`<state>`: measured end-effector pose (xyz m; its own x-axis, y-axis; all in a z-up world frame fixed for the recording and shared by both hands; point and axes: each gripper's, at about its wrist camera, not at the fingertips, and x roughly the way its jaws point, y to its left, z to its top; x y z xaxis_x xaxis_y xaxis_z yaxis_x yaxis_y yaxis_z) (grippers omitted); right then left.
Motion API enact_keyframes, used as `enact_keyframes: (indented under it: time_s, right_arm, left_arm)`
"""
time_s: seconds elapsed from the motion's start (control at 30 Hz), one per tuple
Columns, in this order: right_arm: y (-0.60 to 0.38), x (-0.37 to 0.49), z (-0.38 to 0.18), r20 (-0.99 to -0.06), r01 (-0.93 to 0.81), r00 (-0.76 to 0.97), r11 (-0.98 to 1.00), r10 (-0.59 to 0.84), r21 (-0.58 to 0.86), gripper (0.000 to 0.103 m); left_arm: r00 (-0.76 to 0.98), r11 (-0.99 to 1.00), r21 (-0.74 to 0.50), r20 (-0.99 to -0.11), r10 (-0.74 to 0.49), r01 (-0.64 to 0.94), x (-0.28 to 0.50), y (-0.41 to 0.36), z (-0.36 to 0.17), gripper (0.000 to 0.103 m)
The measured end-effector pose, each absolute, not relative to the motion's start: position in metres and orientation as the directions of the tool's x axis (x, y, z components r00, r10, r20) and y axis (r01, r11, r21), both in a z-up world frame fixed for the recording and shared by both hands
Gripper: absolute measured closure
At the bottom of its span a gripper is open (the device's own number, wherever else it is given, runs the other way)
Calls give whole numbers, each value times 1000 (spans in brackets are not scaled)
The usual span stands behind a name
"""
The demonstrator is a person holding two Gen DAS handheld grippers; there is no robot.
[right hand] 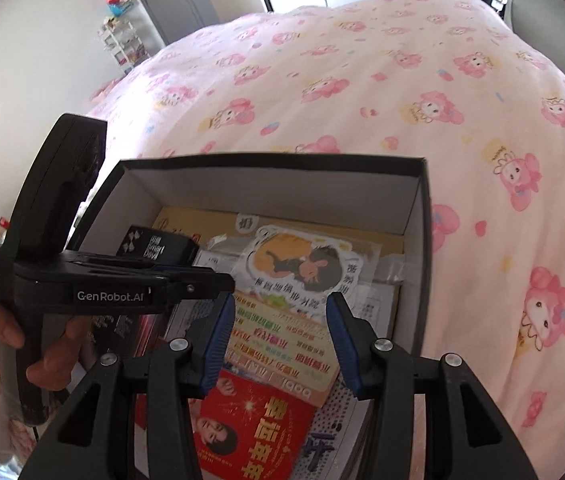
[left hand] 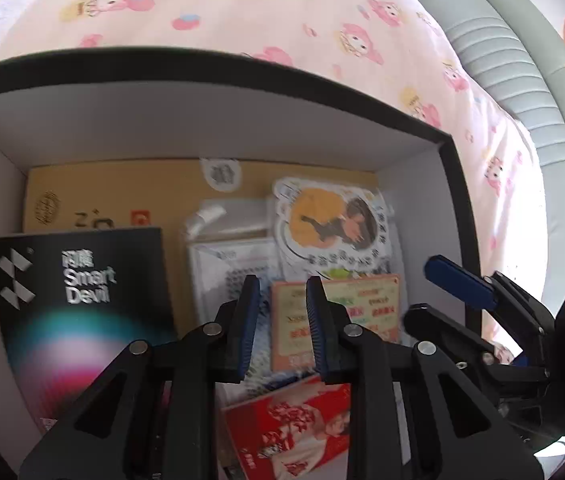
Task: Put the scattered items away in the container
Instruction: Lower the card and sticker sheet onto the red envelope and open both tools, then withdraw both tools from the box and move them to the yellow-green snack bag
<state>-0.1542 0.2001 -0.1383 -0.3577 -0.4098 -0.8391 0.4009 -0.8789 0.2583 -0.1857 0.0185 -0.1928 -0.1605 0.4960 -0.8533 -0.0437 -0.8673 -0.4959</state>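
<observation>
The black box (left hand: 242,68) (right hand: 282,158) with white inner walls lies on the bed. Inside it are a tan carton (left hand: 122,192), a black "Smart Devil" pack (left hand: 82,280) (right hand: 162,244), a cartoon sticker (left hand: 334,224) (right hand: 298,260), an orange-edged card (left hand: 346,312) (right hand: 282,340) and a red packet (left hand: 294,428) (right hand: 254,428). My left gripper (left hand: 282,312) (right hand: 218,280) hovers over these items, jaws slightly apart with nothing between them. My right gripper (right hand: 280,320) (left hand: 442,300) stands open and empty over the box's right side.
A pink blanket with a cartoon print (right hand: 402,80) covers the bed all around the box. A grey padded headboard (left hand: 502,60) runs along the right. A hand (right hand: 10,332) holds the left gripper's handle. A small shelf rack (right hand: 118,40) stands by the far wall.
</observation>
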Motion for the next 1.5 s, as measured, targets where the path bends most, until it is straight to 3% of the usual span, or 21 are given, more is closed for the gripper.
enact_keyframes:
  time_s: [0.2, 0.4, 0.6, 0.77, 1.1, 1.2, 1.33, 1.5]
  right_arm:
    - [203, -152, -137, -854, 373, -395, -908, -339, 188, 58]
    - [198, -144, -137, -848, 409, -380, -889, -371, 206, 59]
    - [202, -145, -136, -844, 384, -382, -896, -376, 226, 58]
    - [207, -144, -121, -841, 353, -461, -928, -282, 118, 58]
    - [202, -140, -119, -872, 346, -413, -931, -263, 117, 58]
    - [199, -130, -106, -863, 363, -425, -925, -274, 115, 58]
    - [200, -118, -77, -844, 341, -464, -934, -269, 110, 58]
    - [189, -95, -42, -810, 330, -520, -938, -271, 102, 56]
  left_arm:
    - [-86, -804, -588, -800, 594, -88, -180, 37, -196, 79]
    - [-158, -804, -594, -791, 591, -37, -180, 10, -185, 78]
    - [-90, -792, -608, -787, 610, -55, -175, 23, -198, 77]
    - [-80, -797, -596, -794, 603, -98, -170, 32, -195, 77]
    - [-94, -796, -604, -790, 605, -50, -158, 9, -189, 76]
    - [-190, -810, -577, -787, 586, -108, -144, -1, -156, 76]
    - [-365, -841, -512, -759, 539, -177, -104, -15, -100, 65]
    - [-483, -864, -457, -719, 499, -212, -65, -34, -54, 64]
